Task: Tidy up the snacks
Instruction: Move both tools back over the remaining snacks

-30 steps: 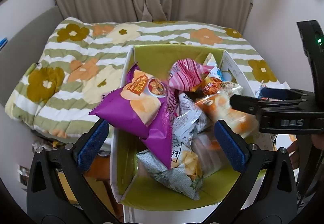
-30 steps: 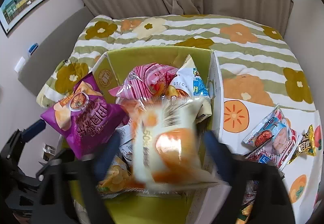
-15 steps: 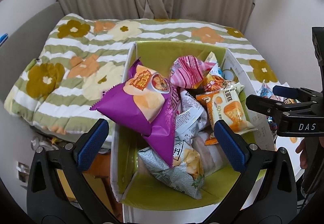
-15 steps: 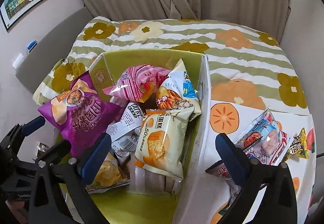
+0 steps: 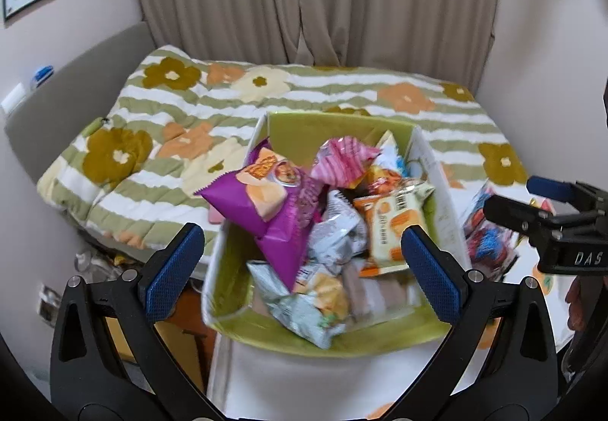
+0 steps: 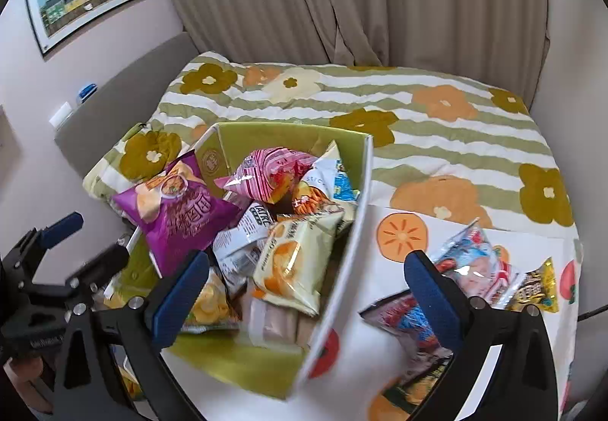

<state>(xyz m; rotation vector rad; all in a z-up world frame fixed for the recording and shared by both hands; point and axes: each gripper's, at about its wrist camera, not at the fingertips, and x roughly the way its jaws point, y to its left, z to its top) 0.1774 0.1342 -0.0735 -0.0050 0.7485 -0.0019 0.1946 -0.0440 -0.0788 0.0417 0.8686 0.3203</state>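
A white box with a green lining [image 5: 334,124] [image 6: 288,134] holds several snack bags. A purple chip bag [image 5: 266,208] [image 6: 178,219] leans at its left, a pink striped bag [image 5: 342,162] [image 6: 273,170] sits at the back, and a cream-and-orange pack [image 5: 391,227] [image 6: 292,265] lies on top at the right. My left gripper [image 5: 302,269] hangs open and empty over the box's near end. My right gripper [image 6: 307,288] is open and empty, straddling the box's right wall. Loose snack packs [image 6: 475,269] and a gold packet [image 6: 535,288] lie on the table right of the box.
The box stands on a white tablecloth with orange fruit prints [image 6: 402,234]. Behind it is a bed with a green-striped floral quilt [image 5: 228,109], then beige curtains [image 6: 342,2]. A person's hand [image 5: 577,307] holds the right gripper [image 5: 547,219].
One second ago my right gripper held the cream-and-orange pack over the box. It has let the pack go into the box, opened and moved back to the right. Both views have pulled back.
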